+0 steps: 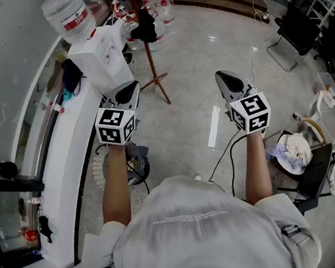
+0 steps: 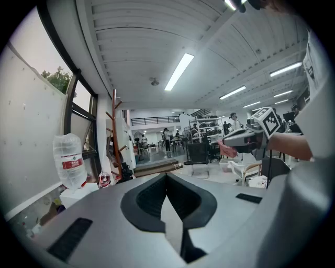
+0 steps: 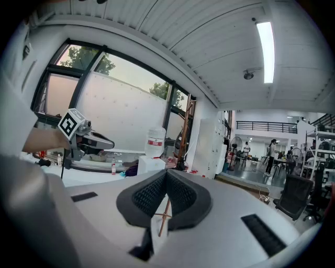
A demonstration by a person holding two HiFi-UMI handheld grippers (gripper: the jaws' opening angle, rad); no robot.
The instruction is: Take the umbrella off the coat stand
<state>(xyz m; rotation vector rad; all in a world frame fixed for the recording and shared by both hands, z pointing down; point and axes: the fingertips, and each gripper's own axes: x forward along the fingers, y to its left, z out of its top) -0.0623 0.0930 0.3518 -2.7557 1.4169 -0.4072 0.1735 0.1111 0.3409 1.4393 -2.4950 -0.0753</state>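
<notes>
A red-brown coat stand (image 1: 148, 49) rises from the tiled floor ahead of me, some way off. A black bundle (image 1: 145, 25) hangs high on it; I cannot tell its shape. My left gripper (image 1: 129, 91) and right gripper (image 1: 227, 79) are held side by side short of the stand, both shut and empty. The stand's pole (image 2: 114, 136) shows far to the left of my left gripper (image 2: 166, 176) in the left gripper view. In the right gripper view the stand (image 3: 185, 131) is just above my right gripper (image 3: 166, 172).
A white counter (image 1: 58, 171) runs along the window on the left, with a water bottle (image 1: 69, 16) on a white box (image 1: 100, 51). A floor fan (image 1: 123, 165) stands below my left arm. A chair with clothes (image 1: 301, 158) is at the right, an office chair (image 1: 296, 27) farther off.
</notes>
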